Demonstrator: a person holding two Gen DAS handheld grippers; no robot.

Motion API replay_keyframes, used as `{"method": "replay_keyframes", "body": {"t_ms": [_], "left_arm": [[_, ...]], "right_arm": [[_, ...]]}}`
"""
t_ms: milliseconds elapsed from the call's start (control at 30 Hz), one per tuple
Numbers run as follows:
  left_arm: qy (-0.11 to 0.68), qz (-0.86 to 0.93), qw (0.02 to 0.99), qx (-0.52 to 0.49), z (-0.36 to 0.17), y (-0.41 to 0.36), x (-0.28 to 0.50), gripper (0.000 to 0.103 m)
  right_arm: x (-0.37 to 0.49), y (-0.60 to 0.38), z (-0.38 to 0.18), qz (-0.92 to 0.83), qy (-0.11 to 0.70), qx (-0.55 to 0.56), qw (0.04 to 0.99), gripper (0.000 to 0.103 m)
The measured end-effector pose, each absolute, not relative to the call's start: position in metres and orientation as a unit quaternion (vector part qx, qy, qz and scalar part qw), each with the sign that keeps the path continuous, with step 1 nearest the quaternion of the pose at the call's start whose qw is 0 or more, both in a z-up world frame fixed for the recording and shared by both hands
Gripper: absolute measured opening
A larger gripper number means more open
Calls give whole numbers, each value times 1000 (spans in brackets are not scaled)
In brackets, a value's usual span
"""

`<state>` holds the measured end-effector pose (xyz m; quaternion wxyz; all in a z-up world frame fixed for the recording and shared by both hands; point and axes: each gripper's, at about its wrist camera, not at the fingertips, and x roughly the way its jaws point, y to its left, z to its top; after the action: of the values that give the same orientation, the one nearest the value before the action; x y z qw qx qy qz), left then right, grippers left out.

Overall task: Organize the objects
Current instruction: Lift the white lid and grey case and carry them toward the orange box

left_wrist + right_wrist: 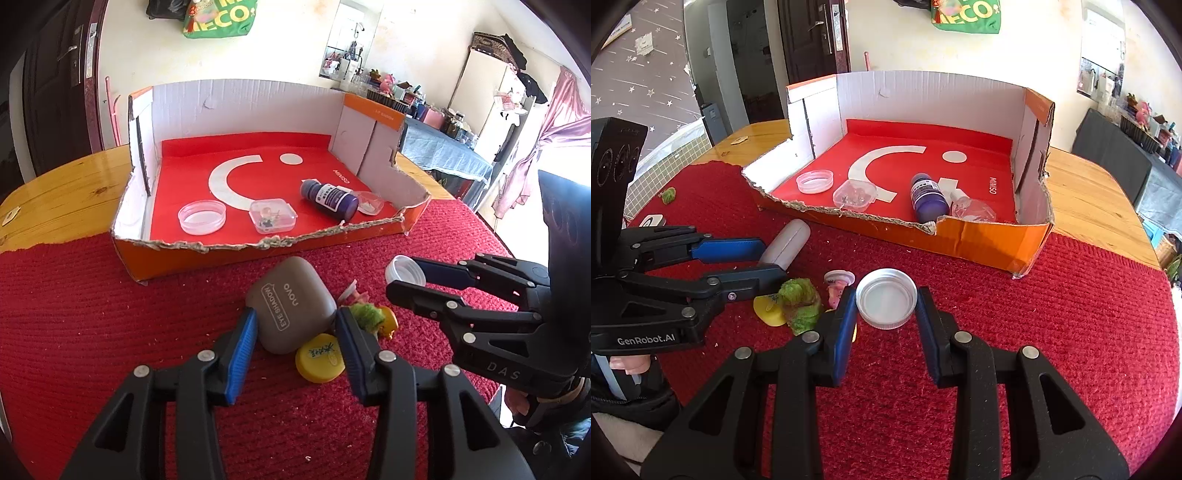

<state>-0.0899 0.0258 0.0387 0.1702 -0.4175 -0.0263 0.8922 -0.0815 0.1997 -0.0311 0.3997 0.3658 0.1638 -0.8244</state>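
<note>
Four items already lie in the cardboard box (pixel 993 243). The right gripper (pixel 886 301) clamps a white cap (pixel 886 302); the left gripper (pixel 295 332) straddles the eyeshadow case (pixel 291 310), apparently unclamped. Yellow lid (pixel 319 358) at its five o'clock remains.

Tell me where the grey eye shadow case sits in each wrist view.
Left wrist: grey eye shadow case, lower centre, between the left gripper fingers.
Right wrist: left of centre, seen end-on, between the left gripper's fingers.
Shared landmark: yellow cap beside it.
</note>
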Motion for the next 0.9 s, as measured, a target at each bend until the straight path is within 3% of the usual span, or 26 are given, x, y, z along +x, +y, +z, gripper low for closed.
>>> {"method": "replay_keyframes", "body": {"t_ms": [233, 667, 800, 900], "left_arm": [[-34, 893, 158, -420, 35, 23, -95, 68], [-45, 886, 138, -441, 29, 21, -111, 77], [-32, 890, 125, -438, 29, 15, -110, 80], [-25, 892, 114, -436, 32, 10, -109, 80]], "right_arm": [[-88, 198, -38, -819, 163, 384, 394, 31], [-96, 201, -46, -813, 161, 400, 391, 32], [-96, 202, -45, -816, 161, 394, 390, 52], [-97, 203, -45, -816, 157, 395, 391, 52]]}}
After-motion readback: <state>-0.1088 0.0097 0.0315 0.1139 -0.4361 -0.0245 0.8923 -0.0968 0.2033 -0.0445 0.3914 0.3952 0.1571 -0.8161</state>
